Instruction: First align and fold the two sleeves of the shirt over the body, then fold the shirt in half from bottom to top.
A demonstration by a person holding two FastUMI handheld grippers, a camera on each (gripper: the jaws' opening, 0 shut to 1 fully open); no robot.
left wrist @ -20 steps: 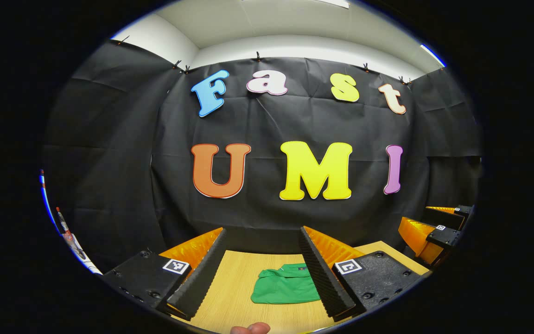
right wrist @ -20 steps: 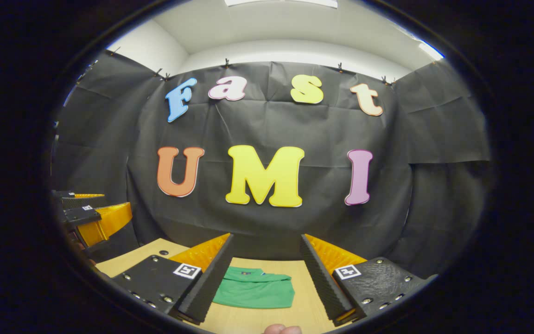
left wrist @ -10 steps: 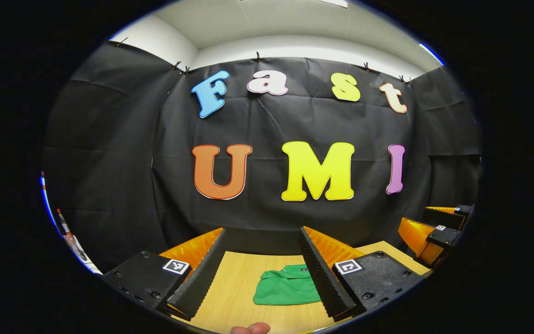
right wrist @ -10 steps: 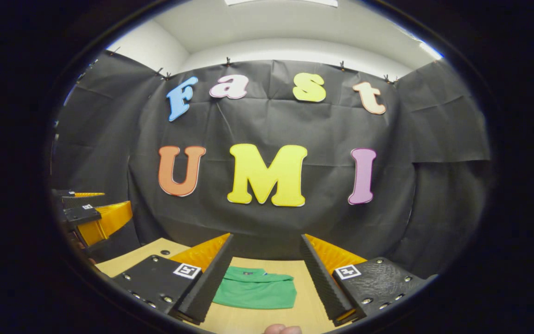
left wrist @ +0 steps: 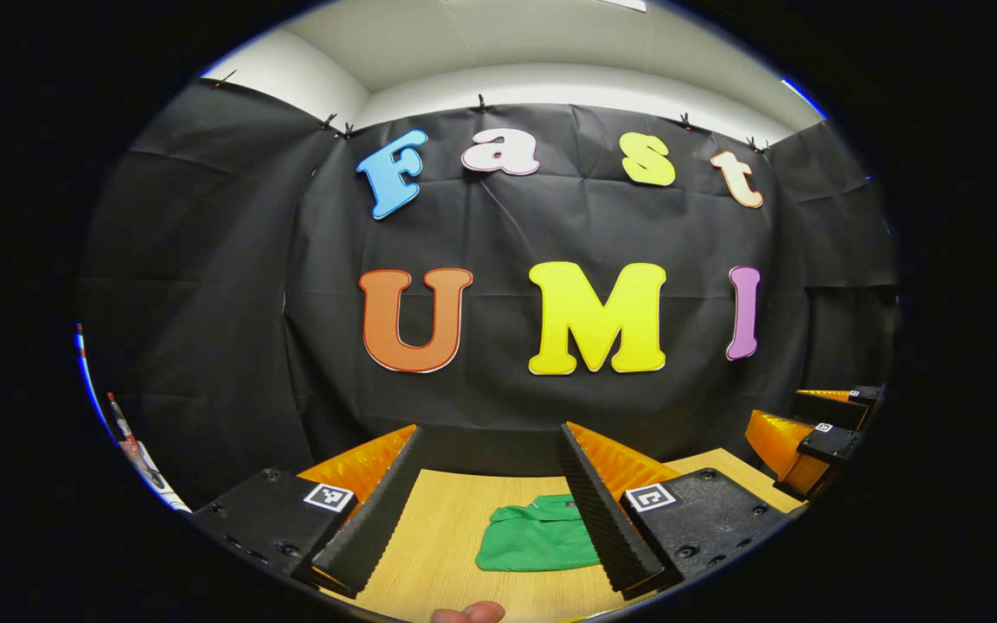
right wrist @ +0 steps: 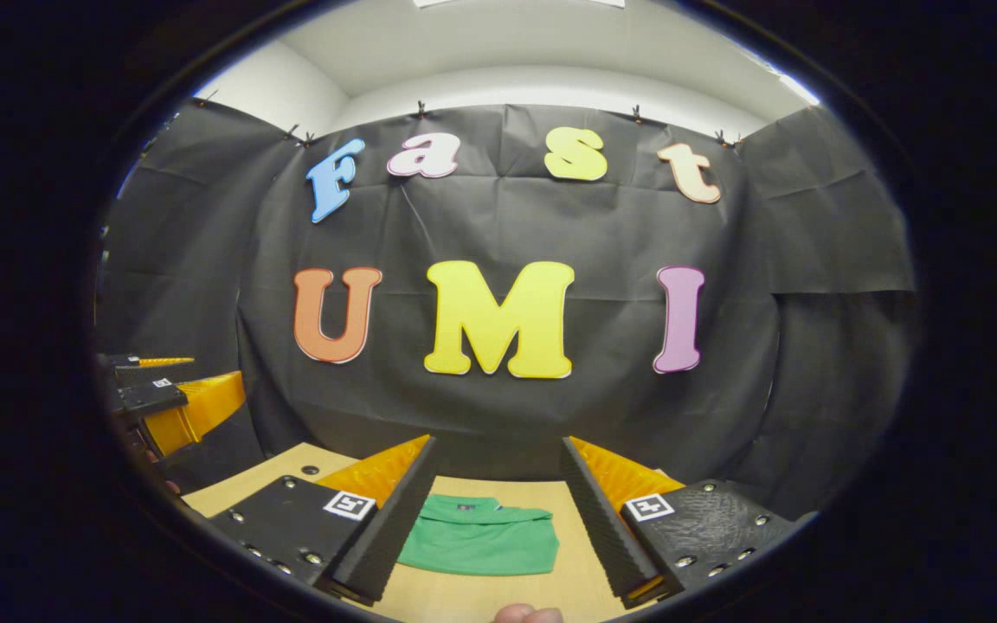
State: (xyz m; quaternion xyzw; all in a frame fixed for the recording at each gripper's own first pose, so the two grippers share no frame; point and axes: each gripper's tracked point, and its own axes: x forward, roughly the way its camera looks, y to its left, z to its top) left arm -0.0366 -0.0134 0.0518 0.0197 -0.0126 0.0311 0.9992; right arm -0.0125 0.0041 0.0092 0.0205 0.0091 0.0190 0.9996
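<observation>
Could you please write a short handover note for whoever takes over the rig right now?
Left gripper: open, holding nothing, raised above the table.
Right gripper: open, holding nothing, raised too.
Green shirt: lies on the table as a compact folded rectangle, collar at the far edge, no sleeve sticking out.
Done: sleeve folds and bottom-to-top fold look finished.
Left: probably nothing; check that the edges line up.

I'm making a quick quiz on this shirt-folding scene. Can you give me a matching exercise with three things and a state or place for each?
Things:
1. shirt
2. left gripper
3. table

States:
A. bare wood beside the green cloth
B. folded compact, lying flat
C. fingers apart, holding nothing

Pairs: 1-B, 2-C, 3-A
</observation>
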